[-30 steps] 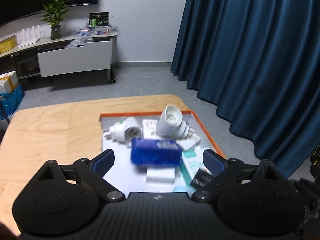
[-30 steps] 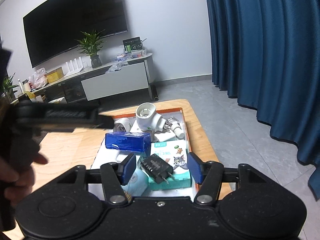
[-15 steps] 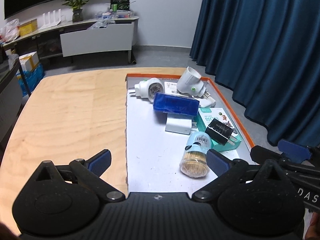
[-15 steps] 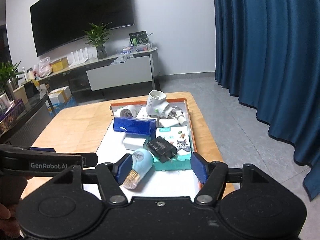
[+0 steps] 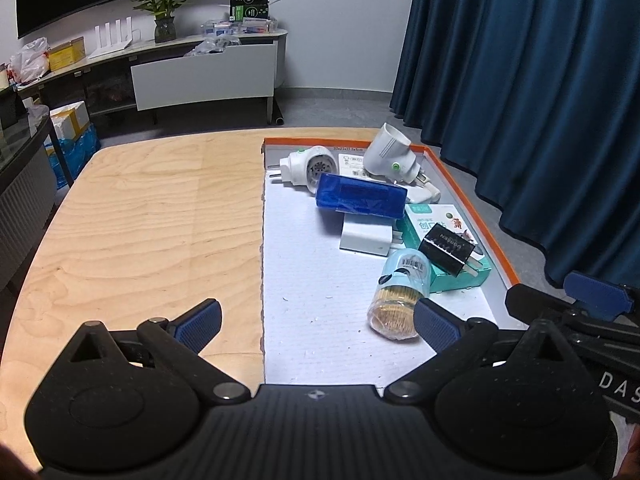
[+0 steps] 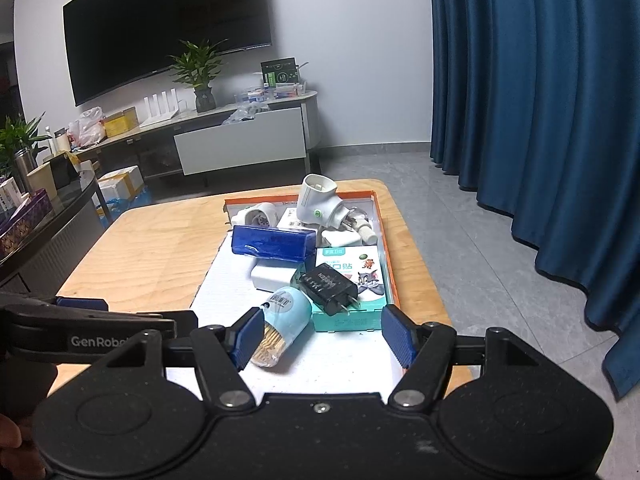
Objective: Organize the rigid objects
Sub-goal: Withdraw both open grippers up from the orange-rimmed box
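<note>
Left tongs (image 5: 316, 322) and right tongs (image 6: 318, 334), both spread and empty, hover over the orange-rimmed tray (image 5: 470, 216) on the wooden surface (image 5: 152, 220); the toothpick jar (image 6: 282, 326) lies inside it, beside the black charger (image 6: 330, 288).

The tray's (image 5: 468, 196) near left floor lies bare; clutter crowds its far and right side.
</note>
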{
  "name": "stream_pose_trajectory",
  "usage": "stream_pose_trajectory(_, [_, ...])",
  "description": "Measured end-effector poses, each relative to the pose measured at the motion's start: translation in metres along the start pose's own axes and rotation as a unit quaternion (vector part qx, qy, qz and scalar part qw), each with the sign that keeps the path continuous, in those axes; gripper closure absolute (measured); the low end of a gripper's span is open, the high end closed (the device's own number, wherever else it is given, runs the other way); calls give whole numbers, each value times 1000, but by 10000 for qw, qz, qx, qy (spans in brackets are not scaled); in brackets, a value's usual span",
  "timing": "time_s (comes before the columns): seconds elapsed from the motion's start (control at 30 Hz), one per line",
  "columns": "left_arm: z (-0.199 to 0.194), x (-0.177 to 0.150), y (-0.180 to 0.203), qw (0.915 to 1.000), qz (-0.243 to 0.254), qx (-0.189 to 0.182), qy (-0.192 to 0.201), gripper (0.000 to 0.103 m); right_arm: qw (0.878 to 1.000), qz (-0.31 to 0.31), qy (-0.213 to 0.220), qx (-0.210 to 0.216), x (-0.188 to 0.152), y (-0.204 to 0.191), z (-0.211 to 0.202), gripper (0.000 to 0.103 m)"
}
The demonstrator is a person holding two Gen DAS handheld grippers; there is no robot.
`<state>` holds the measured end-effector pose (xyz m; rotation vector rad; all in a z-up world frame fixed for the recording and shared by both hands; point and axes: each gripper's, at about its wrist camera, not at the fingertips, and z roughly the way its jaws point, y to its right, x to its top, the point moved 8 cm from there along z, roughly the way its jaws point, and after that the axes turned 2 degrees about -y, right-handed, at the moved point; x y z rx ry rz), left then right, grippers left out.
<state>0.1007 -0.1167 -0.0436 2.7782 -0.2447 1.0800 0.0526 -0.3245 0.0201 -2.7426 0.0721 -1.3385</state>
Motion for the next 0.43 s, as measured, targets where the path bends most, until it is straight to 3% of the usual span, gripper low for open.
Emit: stream_pose_trajectory(0.43, [3,0,-6,9999,-59,83,30,0,9999,-36,-104,-10,-2,-3,8,25])
